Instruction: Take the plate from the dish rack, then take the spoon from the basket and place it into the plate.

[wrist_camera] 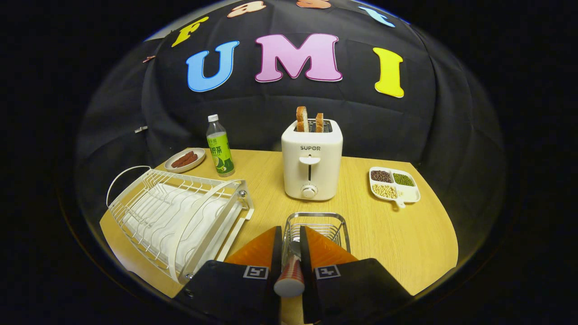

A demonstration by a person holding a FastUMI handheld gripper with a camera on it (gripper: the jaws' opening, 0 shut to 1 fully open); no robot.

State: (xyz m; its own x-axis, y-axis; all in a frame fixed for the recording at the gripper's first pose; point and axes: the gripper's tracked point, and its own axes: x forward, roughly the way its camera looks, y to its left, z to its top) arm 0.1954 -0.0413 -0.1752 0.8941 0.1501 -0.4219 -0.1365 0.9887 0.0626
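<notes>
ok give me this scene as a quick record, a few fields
hand-held gripper: shut on the spoon handle
spoon: over the wire basket, between the fingers
dish rack: beside the basket, no plate in it
toaster: beyond the basket, two bread slices up
divided dish: beans in three sections
bottle: by a small saucer

The white wire dish rack [180,221] sits on the wooden table, its slots empty over a white drip tray. Just right of the rack stands the small silver wire basket [320,225]. The spoon [291,268], with a metal neck and a red-and-white striped handle with a white end, rises from the basket, pinched between the gripper [290,239] fingers.
</notes>
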